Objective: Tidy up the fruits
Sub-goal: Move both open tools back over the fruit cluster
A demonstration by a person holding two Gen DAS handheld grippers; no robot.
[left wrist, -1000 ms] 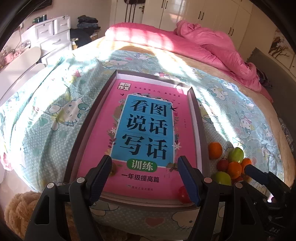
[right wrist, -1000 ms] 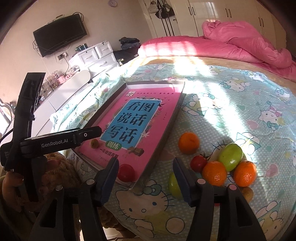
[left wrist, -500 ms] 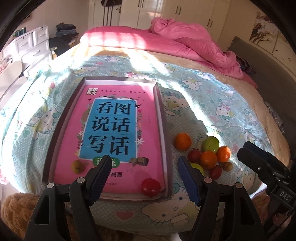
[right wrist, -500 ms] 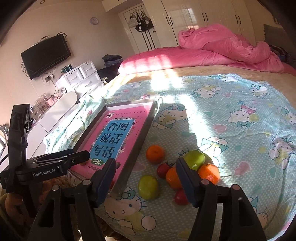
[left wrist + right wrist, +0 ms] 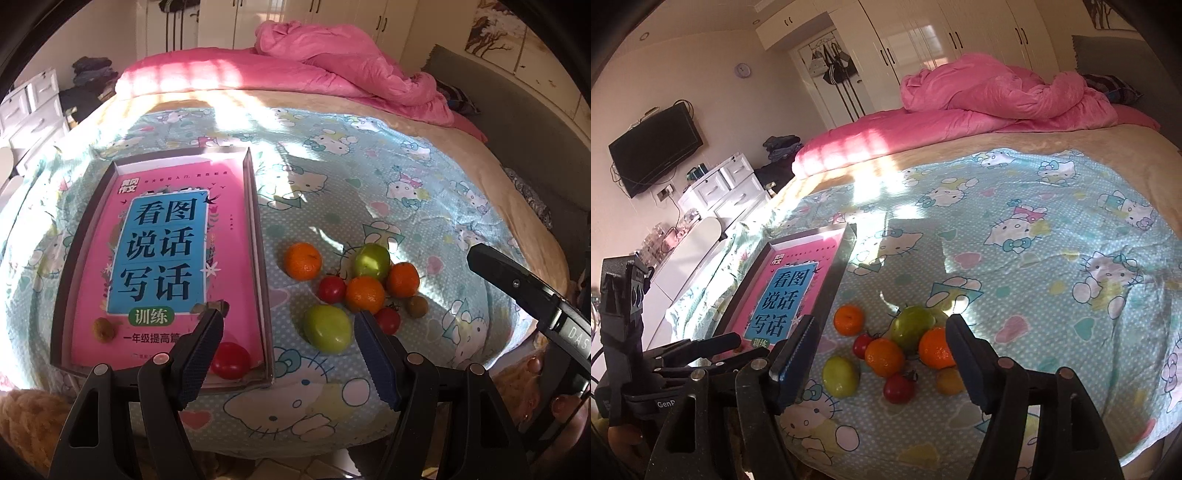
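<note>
A shallow tray (image 5: 257, 236) lined with a pink book lies on the bed. In it sit a red tomato (image 5: 229, 360) and a small brown fruit (image 5: 103, 329). To its right a loose pile rests on the sheet: oranges (image 5: 303, 261), a green fruit (image 5: 327, 328), another green fruit (image 5: 911, 326) and small tomatoes (image 5: 899, 387). My left gripper (image 5: 288, 347) hangs open and empty above the tray's near right corner. Over the pile my right gripper (image 5: 879, 356) has nothing between its fingers, and its jaws are opening.
The cartoon-cat sheet (image 5: 1034, 280) covers the bed, with a heaped pink duvet (image 5: 990, 99) at the far end. White drawers (image 5: 727, 188) and a wall television (image 5: 653, 147) stand to the left. A plush toy (image 5: 26, 417) sits below the bed's near edge.
Both views have swung right, from the tray toward the fruit pile. The right gripper's fingers stand wider apart than before. The tray's tomato and brown fruit came into full view.
</note>
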